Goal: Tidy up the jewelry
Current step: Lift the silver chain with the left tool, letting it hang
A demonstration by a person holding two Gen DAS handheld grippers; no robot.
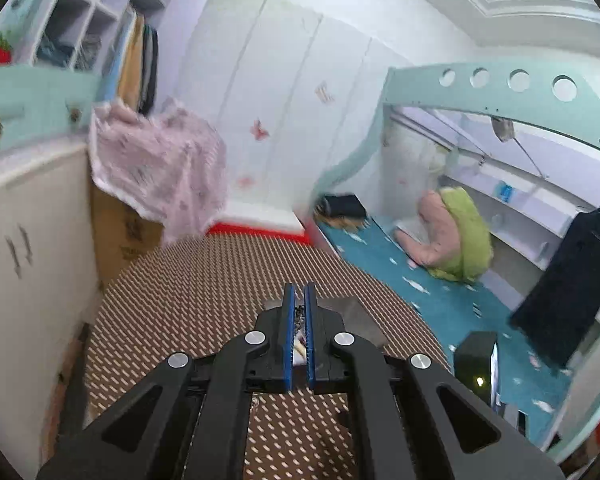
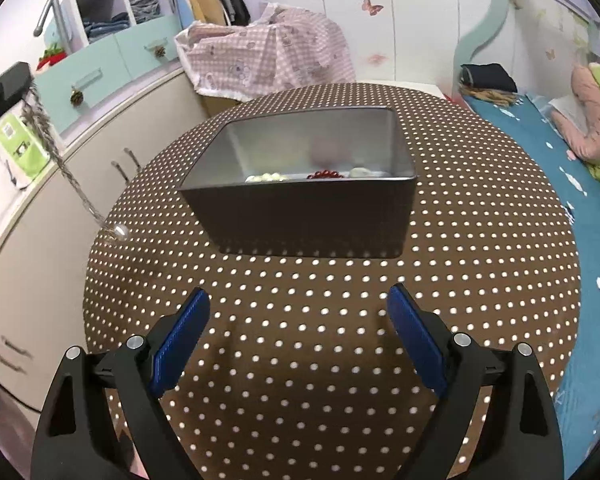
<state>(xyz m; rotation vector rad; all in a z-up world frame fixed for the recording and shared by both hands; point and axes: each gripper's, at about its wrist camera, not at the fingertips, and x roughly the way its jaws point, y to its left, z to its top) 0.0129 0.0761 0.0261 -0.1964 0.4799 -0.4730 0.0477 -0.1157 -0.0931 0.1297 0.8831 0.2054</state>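
1. A round surface [image 2: 460, 240] with a brown, white-dotted cover is seen beside a bed with a teal sheet [image 2: 560, 200].
2. A grey metal box [image 2: 300, 216], lid off, is observed at the middle of the surface; white beads [image 2: 266, 177] and red beads [image 2: 326, 175] are seen inside, against the box's near wall.
3. The right hand-held gripper [image 2: 298, 300] is held over the surface on the near side of the box, blue pads spread wide, nothing between them.
4. The left hand-held gripper [image 1: 299, 292] is closed narrowly on a silver chain [image 2: 60, 164].
5. The chain hangs left of the box, its pearl-like pendant [image 2: 121, 232] at the surface's edge.
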